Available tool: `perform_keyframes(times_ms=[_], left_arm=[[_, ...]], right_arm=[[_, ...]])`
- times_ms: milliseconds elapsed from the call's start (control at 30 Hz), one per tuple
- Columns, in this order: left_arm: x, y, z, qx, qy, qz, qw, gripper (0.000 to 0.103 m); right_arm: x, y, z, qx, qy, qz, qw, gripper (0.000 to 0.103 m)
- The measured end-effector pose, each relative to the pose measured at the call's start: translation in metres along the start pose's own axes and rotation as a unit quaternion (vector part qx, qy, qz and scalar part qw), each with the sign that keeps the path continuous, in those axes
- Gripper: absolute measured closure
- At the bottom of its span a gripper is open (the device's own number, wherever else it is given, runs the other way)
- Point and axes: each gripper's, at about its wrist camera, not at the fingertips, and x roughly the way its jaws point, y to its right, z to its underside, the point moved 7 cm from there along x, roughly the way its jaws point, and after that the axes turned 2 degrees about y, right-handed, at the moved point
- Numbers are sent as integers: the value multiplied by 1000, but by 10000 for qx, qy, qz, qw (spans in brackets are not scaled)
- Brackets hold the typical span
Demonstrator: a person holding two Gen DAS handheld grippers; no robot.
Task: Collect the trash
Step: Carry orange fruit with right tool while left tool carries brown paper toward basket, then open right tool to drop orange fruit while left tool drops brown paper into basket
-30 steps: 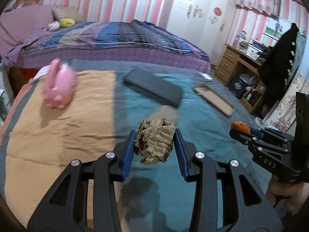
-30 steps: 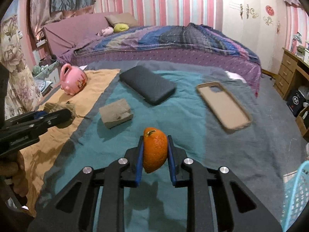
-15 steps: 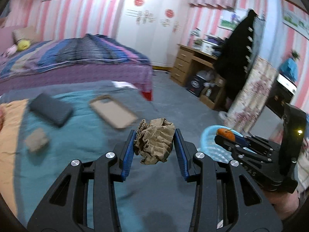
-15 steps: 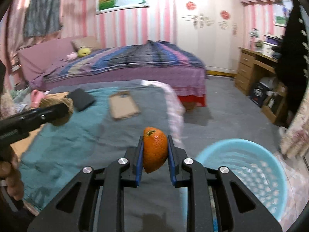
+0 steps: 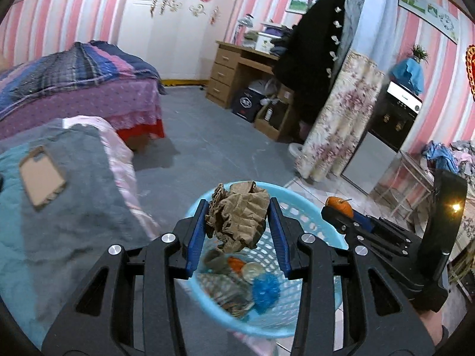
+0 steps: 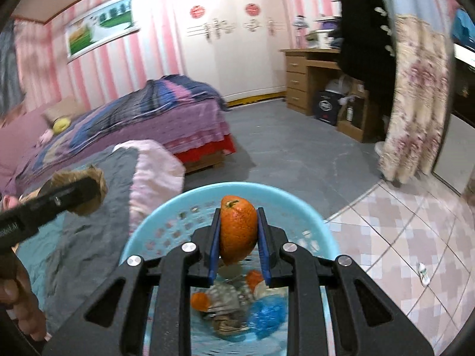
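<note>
A crumpled brown paper was clamped between the left gripper fingers and an orange peel between the right gripper fingers, both held above the blue basket, apparently so each could be dropped onto the trash inside.

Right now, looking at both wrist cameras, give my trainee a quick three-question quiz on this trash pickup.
1. What does the left gripper hold?
2. True or false: the orange peel in the right gripper already lies in the blue basket.
3. The phone case lies on: A) the floor B) the grey blanket C) the desk.

Key: 1. Crumpled brown paper, jaws pressing on it. 2. False; it is clamped above the basket. 3. B.
</note>
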Motion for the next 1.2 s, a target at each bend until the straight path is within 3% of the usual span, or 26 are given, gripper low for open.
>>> perform_keyframes(times_ms=[233,400,567,633,667,733,767,800,1033,1200], left_arm=[[11,9,8,114,-159,-17,9998,58],[4,5,4,80,-102,-47,9999,39],[-8,-3,-2,48,2,-119,9999,31],[-13,-6,-4,49,34,-148,9999,26],[-18,-10,-5,26,58,-157,9999,25],[-24,-15,-7,10,77,-155,9998,24],[-29,-19,-8,23,90,-185,9998,22],[-35,-24,-9,36,105,-247,9996,20],[-91,-87,-10,-13,260,-1057,9941,15],[-143,-142,-6,-139,428,-1560,9867,14]], right_arm=[[6,21,-2,-4,-58,-131,9999,80],[5,22,1,-36,-63,-193,9998,78],[5,15,0,-60,-66,-200,9998,75],[4,13,-2,-60,-35,-165,9998,70],[3,7,-2,-54,-14,-153,9999,61],[1,1,-1,-55,-4,-142,9999,54],[-1,-3,-1,-62,-2,-126,9999,46],[-1,-5,0,-72,3,-109,9999,37],[-4,-16,-4,6,85,-43,10000,33],[-7,-40,-6,-60,182,-301,9994,31]])
